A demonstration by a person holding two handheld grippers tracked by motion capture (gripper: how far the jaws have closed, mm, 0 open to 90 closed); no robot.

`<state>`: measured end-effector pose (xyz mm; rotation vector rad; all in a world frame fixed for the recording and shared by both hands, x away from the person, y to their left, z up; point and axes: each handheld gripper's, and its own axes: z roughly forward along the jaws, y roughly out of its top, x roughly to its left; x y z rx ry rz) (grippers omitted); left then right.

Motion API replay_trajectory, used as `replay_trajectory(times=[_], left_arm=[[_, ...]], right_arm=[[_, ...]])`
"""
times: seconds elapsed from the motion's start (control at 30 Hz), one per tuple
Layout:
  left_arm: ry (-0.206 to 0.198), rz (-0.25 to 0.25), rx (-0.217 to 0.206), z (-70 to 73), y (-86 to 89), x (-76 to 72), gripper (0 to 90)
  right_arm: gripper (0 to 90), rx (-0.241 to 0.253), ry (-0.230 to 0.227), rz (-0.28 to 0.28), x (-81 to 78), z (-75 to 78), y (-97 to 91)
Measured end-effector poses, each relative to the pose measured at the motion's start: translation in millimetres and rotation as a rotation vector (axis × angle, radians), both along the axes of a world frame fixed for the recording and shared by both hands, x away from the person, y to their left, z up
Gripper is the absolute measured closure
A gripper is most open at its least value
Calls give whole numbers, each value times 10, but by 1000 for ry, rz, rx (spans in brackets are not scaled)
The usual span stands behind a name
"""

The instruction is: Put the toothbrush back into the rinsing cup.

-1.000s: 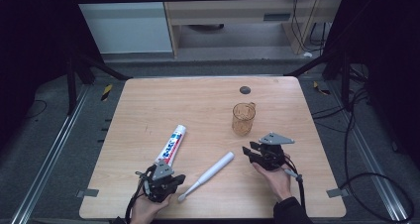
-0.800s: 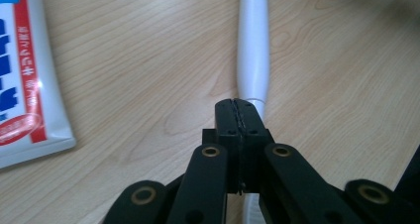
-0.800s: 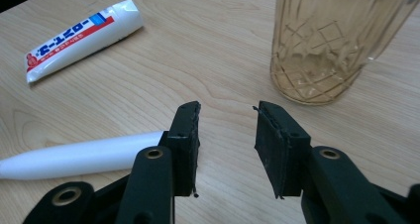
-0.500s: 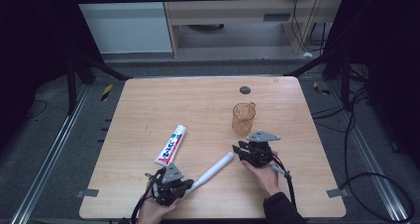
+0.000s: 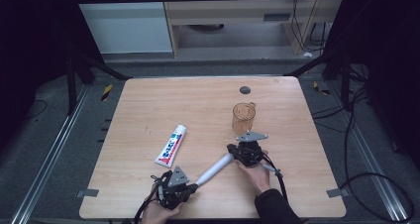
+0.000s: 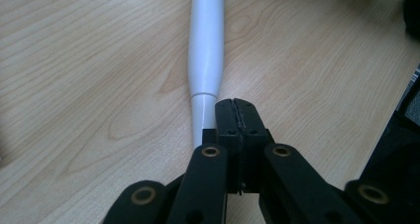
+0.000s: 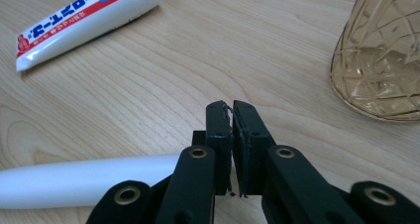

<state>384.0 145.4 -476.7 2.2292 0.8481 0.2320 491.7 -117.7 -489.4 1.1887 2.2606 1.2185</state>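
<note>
High view: the left gripper (image 5: pixel 190 188) sits at the near edge of the worktop (image 5: pixel 148 105) with its jaws closed, at the near end of a white stick (image 5: pixel 214 169) that lies slantwise toward the right gripper (image 5: pixel 232 149). In the left gripper view the two jaws meet with no gap, and the narrow end of the stick (image 6: pixel 206 50) runs down beside and under the left jaw; whether the pads pinch it or only rest against it is hard to tell from here. The right gripper's jaws have just been closing, and in the right gripper view they stand all but together with nothing visible between their tips; the stick's (image 7: pixel 84 182) far end passes behind the left jaw, lower down, seemingly outside the grip. A toothpaste tube (image 5: pixel 171 145) lies flat on the wood to the left of the stick, apart from it. An amber glass cup (image 5: pixel 243 118) stands upright just beyond the right gripper. A small dark disc (image 5: pixel 244 90) sits near the far edge of the worktop. Around the worktop are dark frame bars, grey floor, trailing cables and a pale cabinet behind.
</note>
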Motion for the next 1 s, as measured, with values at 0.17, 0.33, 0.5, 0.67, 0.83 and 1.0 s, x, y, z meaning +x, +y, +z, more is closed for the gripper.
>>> replay_trajectory(times=[0.17, 0.33, 0.5, 0.67, 0.83, 1.0], left_arm=[[12, 3, 10, -22, 1, 18, 895], [17, 9, 19, -41, 3, 32, 895], [14, 24, 30, -52, 26, 58, 895], [10, 41, 34, -59, 48, 88, 896], [9, 55, 39, -69, 62, 128, 895], [2, 74, 44, -77, 86, 177, 895]], right_arm=[[846, -23, 3, 6, 6, -25, 7], [840, -43, 9, 19, -13, -25, 12], [832, -59, 10, 28, -57, -9, 7], [832, -69, 15, 27, -86, -1, -12], [829, -71, 14, 35, -134, 3, -40], [828, -73, 24, 37, -185, 0, -73]])
